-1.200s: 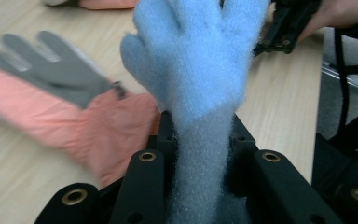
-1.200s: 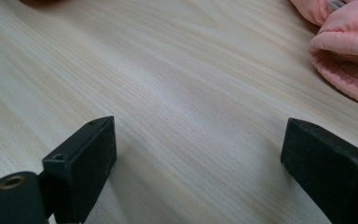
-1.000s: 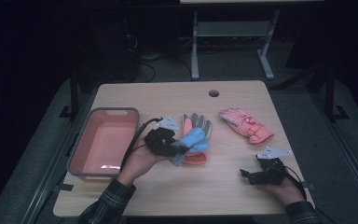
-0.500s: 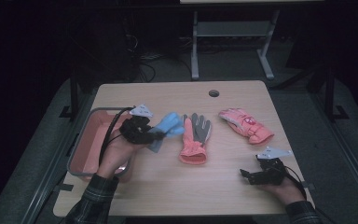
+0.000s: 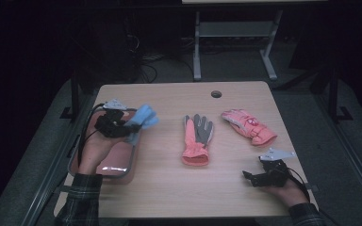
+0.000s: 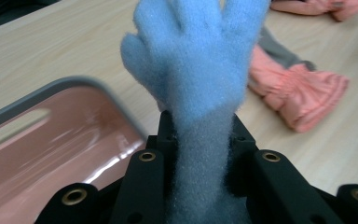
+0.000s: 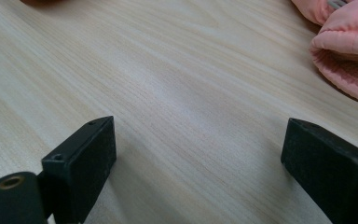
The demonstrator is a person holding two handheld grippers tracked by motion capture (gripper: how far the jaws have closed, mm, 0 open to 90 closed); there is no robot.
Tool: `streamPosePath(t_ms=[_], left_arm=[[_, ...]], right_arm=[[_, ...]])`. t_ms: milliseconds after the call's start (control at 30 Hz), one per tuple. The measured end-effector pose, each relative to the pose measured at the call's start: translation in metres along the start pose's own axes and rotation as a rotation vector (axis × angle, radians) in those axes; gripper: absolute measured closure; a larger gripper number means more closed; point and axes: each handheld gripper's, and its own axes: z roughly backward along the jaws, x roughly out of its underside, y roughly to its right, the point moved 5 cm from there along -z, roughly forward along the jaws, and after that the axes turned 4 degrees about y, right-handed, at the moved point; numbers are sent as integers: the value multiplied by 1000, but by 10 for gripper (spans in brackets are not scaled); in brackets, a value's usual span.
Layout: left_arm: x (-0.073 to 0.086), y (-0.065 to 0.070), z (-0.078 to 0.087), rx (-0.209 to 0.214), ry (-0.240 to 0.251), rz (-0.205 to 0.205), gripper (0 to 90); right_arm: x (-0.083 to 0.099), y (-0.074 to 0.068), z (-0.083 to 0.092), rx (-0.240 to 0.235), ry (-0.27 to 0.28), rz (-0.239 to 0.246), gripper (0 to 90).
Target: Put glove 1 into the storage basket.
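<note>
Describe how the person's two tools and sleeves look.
Both tools, the left tool and the right tool, are black with blocky jaws and brass-ringed holes. Each carries a grey three-cornered plate and trails a black cable. The sleeves are dark plaid.

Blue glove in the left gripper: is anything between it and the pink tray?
Nothing visible. The left gripper grips the blue glove at the tray's right rim, and the tray's floor looks bare. The other gloves lie farther right.
</note>
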Motion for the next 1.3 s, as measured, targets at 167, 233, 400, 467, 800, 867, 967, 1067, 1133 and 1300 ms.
streamPosePath(t_ms=[167, 233, 400, 467, 800, 867, 967, 1067, 1133, 1300], left_arm=[[8, -23, 9, -60, 9, 39, 725], [13, -33, 11, -90, 3, 54, 725], [27, -57, 10, -160, -26, 77, 724], [32, -63, 4, -165, -42, 72, 723], [55, -73, -33, -132, -138, 83, 713], [59, -74, -40, -137, -171, 66, 705], [64, -74, -48, -120, -177, 79, 698], [68, -75, -53, -109, -192, 82, 692], [72, -76, -57, -108, -213, 79, 681], [80, -77, -63, -96, -254, 95, 631]], right_arm=[[0, 0, 0, 0, 0, 1, 95], [0, 0, 0, 0, 0, 1, 94], [0, 0, 0, -1, 0, 1, 94], [0, 0, 0, -1, 0, 1, 94], [0, 0, 0, -4, 1, 2, 93], [0, 0, 0, -5, 1, 3, 94], [0, 0, 0, -4, 1, 3, 94], [0, 0, 0, -4, 1, 2, 94], [0, 0, 0, -5, 1, 3, 93], [0, 0, 0, -5, 1, 3, 93]])
